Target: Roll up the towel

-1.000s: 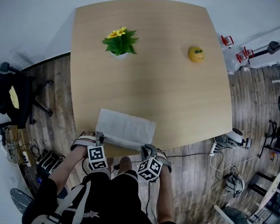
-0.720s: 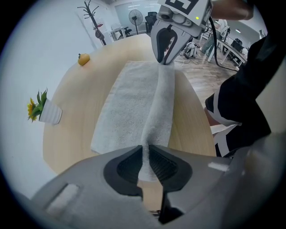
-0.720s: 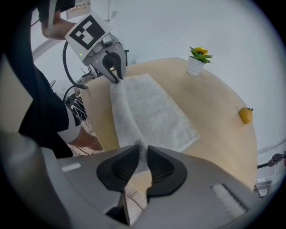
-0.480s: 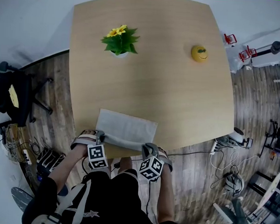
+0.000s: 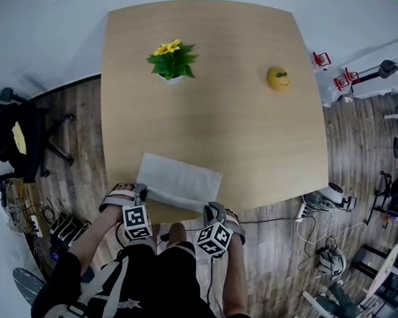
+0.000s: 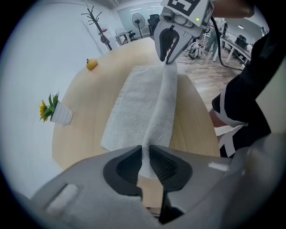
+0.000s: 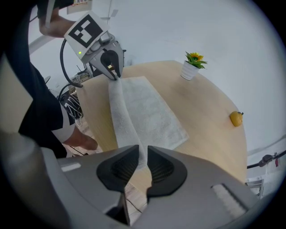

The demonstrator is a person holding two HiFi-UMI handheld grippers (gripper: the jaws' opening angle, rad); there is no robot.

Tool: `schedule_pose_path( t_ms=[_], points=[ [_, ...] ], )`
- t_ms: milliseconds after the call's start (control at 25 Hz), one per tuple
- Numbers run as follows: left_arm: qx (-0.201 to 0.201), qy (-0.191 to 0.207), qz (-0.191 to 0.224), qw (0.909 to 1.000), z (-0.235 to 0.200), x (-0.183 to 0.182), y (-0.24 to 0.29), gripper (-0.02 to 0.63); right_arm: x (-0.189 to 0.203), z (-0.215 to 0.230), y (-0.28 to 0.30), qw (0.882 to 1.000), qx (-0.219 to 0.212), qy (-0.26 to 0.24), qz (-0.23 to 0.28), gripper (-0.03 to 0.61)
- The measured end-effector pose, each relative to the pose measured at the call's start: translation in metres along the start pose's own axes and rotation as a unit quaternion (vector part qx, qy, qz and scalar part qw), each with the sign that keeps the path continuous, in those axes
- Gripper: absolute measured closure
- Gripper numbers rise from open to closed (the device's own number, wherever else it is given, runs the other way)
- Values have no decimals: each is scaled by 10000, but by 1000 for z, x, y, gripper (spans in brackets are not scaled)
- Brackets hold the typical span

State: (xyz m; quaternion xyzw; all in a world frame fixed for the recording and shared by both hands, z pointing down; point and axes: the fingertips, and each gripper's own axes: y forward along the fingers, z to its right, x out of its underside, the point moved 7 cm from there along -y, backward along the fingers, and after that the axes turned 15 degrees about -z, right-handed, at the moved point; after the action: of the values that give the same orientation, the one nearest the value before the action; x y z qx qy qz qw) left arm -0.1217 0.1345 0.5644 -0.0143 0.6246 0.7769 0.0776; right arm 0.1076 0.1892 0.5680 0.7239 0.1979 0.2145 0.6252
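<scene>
Head view: a pale wooden counter (image 5: 214, 116) with rounded corners stands on a dark plank floor (image 5: 78, 119). A black office chair (image 5: 17, 139) sits off the counter's left side. Cables (image 5: 296, 216) and stands lie off its right side.

Toward the counter's far left a white pot (image 5: 170, 78) holds a green plant with yellow flowers (image 5: 171, 57). Toward its far right lies a small yellow toy (image 5: 278, 77) with a face on it. Both are well apart from the towel, and the bare counter between them is unobstructed.

The white towel (image 5: 181, 179) lies flat at the counter's near edge, its near long side turned up into a narrow fold. The person stands at that edge. The left hand-held gripper (image 6: 143, 150) is clenched on the fold's left end, with cloth filling the gap between its pads. The right hand-held gripper (image 7: 143, 150) is clamped on the fold's right end in the same way.
</scene>
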Motion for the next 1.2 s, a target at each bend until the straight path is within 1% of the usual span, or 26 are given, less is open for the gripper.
schedule_pose_path(
  t_ms=[200,320,440,760,800,840,920,960,1040,1200],
  points=[
    [-389,-154,-101,9991,-8,10,-9,549,8,1,-12,9996,283,45,-1,509],
    [-507,-249,-128,9983,-9,17,-17,551,11,-5,-21,9993,364,70,45,509],
    [-588,-251,-82,9979,-4,20,-26,554,13,-13,-29,9991,418,63,96,509],
    [-415,-250,244,9985,26,11,-34,554,16,-36,-28,9990,403,-22,170,511],
    [-364,-244,285,9986,29,9,-33,550,16,-38,-28,9988,435,-58,205,509],
    [-284,-223,310,9989,32,8,-31,521,16,-40,-27,9985,476,-100,254,508],
    [-126,-157,335,9992,38,7,-26,472,15,-42,-23,9979,528,-190,333,471],
    [-93,-128,336,9993,40,7,-23,462,14,-43,-21,9977,531,-235,347,465],
    [-74,-92,333,9994,44,6,-18,462,12,-46,-16,9976,511,-312,344,432],
    [-69,-41,308,9995,44,4,-11,462,9,-48,-6,9976,474,-412,299,414]
  ],
)
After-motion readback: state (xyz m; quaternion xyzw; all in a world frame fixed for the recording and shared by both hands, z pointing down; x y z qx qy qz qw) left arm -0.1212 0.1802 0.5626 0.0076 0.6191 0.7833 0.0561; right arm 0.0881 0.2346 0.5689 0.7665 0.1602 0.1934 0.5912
